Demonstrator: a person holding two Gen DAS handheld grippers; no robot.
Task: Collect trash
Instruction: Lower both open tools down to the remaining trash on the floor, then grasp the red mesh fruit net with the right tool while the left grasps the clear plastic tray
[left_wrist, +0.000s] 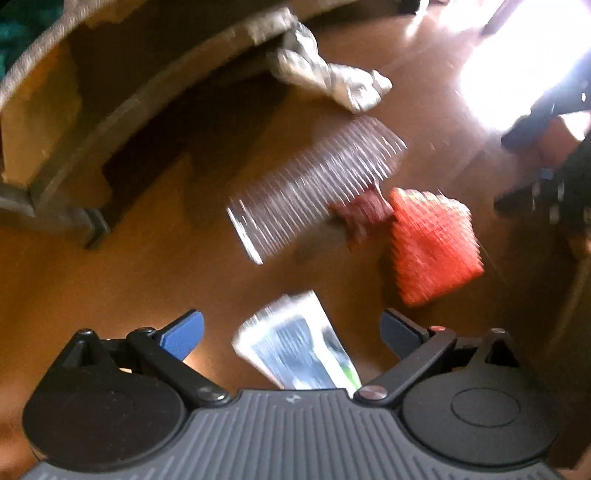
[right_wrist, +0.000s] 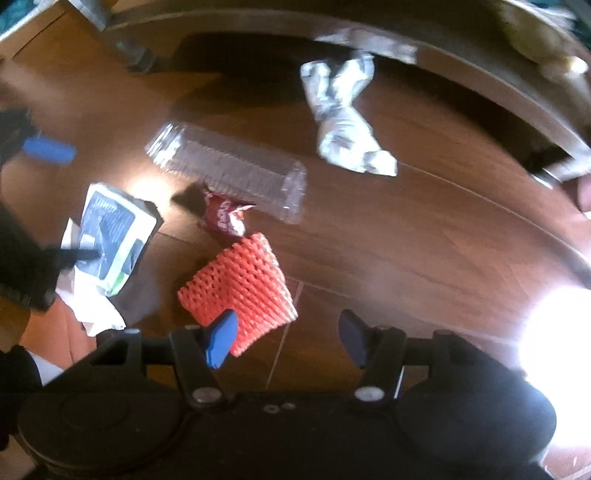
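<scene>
Left gripper (left_wrist: 291, 334) over white carton (left_wrist: 295, 347)

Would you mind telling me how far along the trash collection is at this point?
Nothing looks collected yet. Both claws are open and empty: the left claw hovers over the white-and-blue printed packet, the right claw near the orange foam net sleeve. The clear plastic tray, crumpled red wrapper and crumpled silver foil still lie on the wooden floor.
</scene>
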